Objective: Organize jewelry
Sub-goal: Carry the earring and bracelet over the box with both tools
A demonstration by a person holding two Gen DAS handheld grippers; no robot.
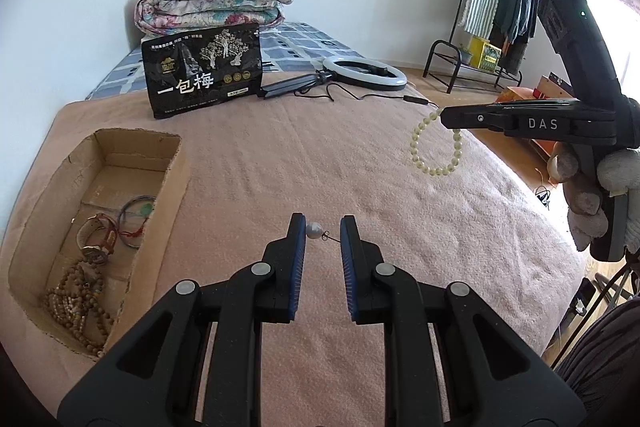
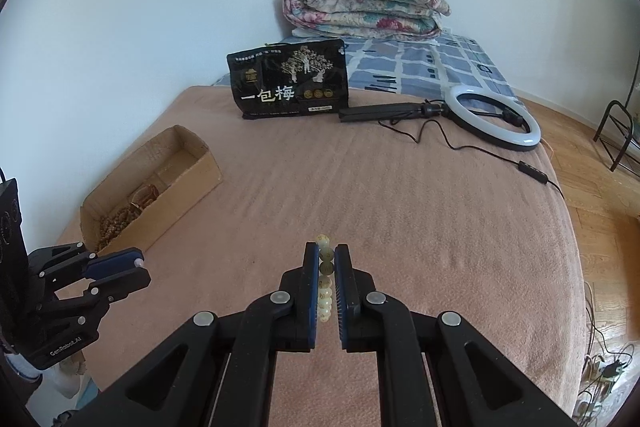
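My left gripper [image 1: 323, 227] is shut on a small pearl earring [image 1: 314, 230]: the pearl sits against the left pad and the thin post reaches the right pad. It hangs above the pink blanket [image 1: 320, 155]. My right gripper [image 2: 327, 251] is shut on a pale bead bracelet [image 2: 325, 287], whose loop [image 1: 438, 171] dangles below its fingertips in the left wrist view. An open cardboard box [image 1: 176, 187] lies at the left, holding a wooden bead strand [image 1: 76, 303], a watch [image 1: 94, 239] and thin bangles [image 1: 136, 211]. The right wrist view shows the left gripper [image 2: 138, 269] close to the box [image 2: 188, 175].
A black snack bag [image 1: 204, 71] stands at the back of the blanket, beside a ring light [image 1: 364, 73] with its folded tripod and cable. A folded floral quilt [image 1: 212, 3] lies behind. A clothes rack [image 1: 496, 11] and wooden floor lie past the bed's right edge.
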